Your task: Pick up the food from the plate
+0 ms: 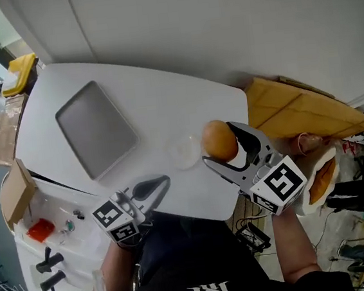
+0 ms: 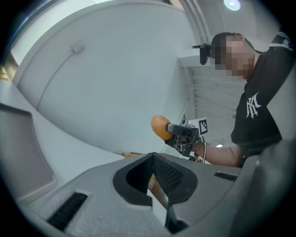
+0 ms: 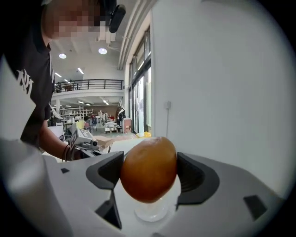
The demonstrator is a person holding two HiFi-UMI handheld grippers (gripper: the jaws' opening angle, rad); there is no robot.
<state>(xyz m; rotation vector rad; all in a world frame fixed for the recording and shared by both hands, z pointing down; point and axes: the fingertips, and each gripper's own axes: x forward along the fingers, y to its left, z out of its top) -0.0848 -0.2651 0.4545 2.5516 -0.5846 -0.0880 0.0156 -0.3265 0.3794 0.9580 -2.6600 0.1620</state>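
Note:
A round, golden-brown piece of food [image 1: 219,140] is clamped between the jaws of my right gripper [image 1: 218,144], lifted above the white table [image 1: 165,104]. In the right gripper view the food [image 3: 149,169] fills the gap between both pads, and a small clear plate [image 3: 150,210] lies on the table right beneath it. The head view has that clear plate [image 1: 184,150] just left of the food. My left gripper [image 1: 153,186] hovers at the table's front edge, jaws together with nothing in them. From the left gripper view [image 2: 153,178] the held food [image 2: 160,127] appears off to the right.
A grey metal tray [image 1: 96,128] lies on the table's left half. Brown cardboard [image 1: 298,111] is stacked off the right edge, with a white dish of bread-like food [image 1: 321,180] below it. A cardboard box [image 1: 15,191] and a low shelf with a red item [image 1: 41,229] stand at the left.

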